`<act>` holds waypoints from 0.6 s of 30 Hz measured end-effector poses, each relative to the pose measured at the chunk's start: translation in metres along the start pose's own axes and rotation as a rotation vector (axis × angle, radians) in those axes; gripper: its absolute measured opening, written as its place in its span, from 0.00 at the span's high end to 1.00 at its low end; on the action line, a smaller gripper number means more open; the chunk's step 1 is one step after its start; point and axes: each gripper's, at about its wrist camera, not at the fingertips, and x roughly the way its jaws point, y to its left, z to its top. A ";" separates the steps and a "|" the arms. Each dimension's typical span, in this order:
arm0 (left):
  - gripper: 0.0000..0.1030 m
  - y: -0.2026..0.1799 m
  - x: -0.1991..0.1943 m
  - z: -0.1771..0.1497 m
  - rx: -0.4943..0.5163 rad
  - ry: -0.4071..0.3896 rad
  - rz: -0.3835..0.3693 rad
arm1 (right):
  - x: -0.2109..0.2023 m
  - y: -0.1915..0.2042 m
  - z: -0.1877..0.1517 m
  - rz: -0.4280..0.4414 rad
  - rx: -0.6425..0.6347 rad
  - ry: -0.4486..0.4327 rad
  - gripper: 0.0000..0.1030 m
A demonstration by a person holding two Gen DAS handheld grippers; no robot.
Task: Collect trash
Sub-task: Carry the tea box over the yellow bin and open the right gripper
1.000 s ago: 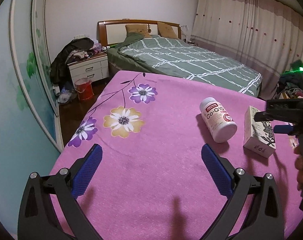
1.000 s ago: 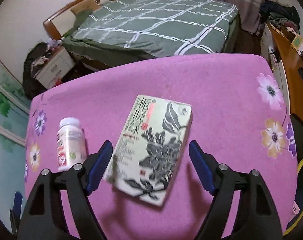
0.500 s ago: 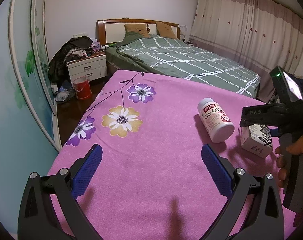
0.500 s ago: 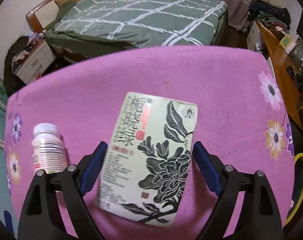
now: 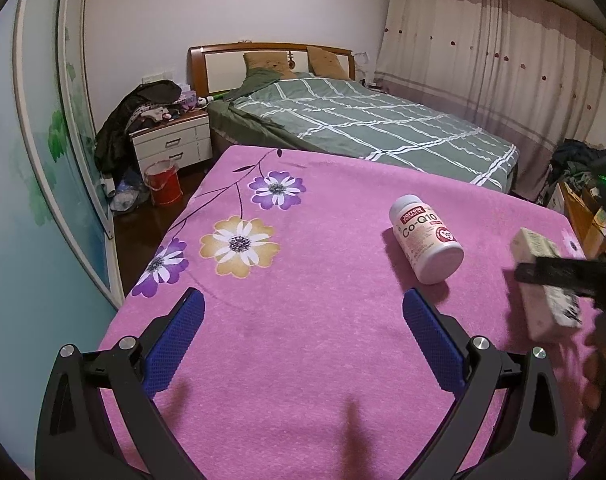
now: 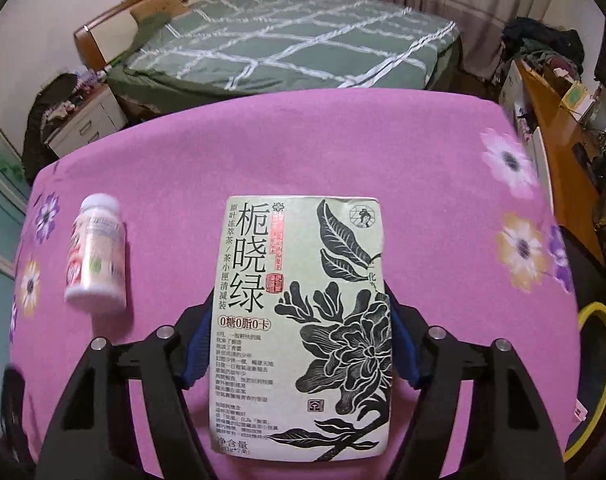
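Note:
A pale green tea box (image 6: 303,300) with black flower print lies on the pink flowered cloth (image 6: 263,152). My right gripper (image 6: 299,320) straddles its near half, jaws closing, blue pads against both long sides. In the left wrist view the same box (image 5: 551,312) shows blurred at the right edge, with one black finger (image 5: 567,274) across it. A white supplement bottle (image 5: 425,240) lies on its side left of the box, also visible from the right wrist (image 6: 97,256). My left gripper (image 5: 303,312) hovers open over bare cloth, holding nothing.
Beyond the cloth stands a bed with a green checked quilt (image 5: 363,132). A white nightstand (image 5: 171,144) piled with clothes and a red bucket (image 5: 163,184) sit at the left. A wooden desk (image 6: 559,152) and a yellow-rimmed bin (image 6: 595,360) are at the right.
My right gripper moved forward and down over the tea box and its jaws narrowed onto the box's sides. The left gripper and the bottle stayed put.

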 end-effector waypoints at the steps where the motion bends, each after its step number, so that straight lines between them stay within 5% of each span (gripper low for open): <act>1: 0.05 -0.001 -0.001 0.000 0.003 -0.002 -0.002 | -0.009 -0.006 -0.007 0.002 0.001 -0.021 0.34; 12: 0.05 -0.011 -0.009 -0.001 0.050 -0.035 -0.023 | -0.091 -0.082 -0.072 -0.024 0.065 -0.170 0.34; 18: 0.05 -0.017 -0.010 -0.002 0.069 -0.037 -0.038 | -0.116 -0.156 -0.104 -0.141 0.182 -0.189 0.34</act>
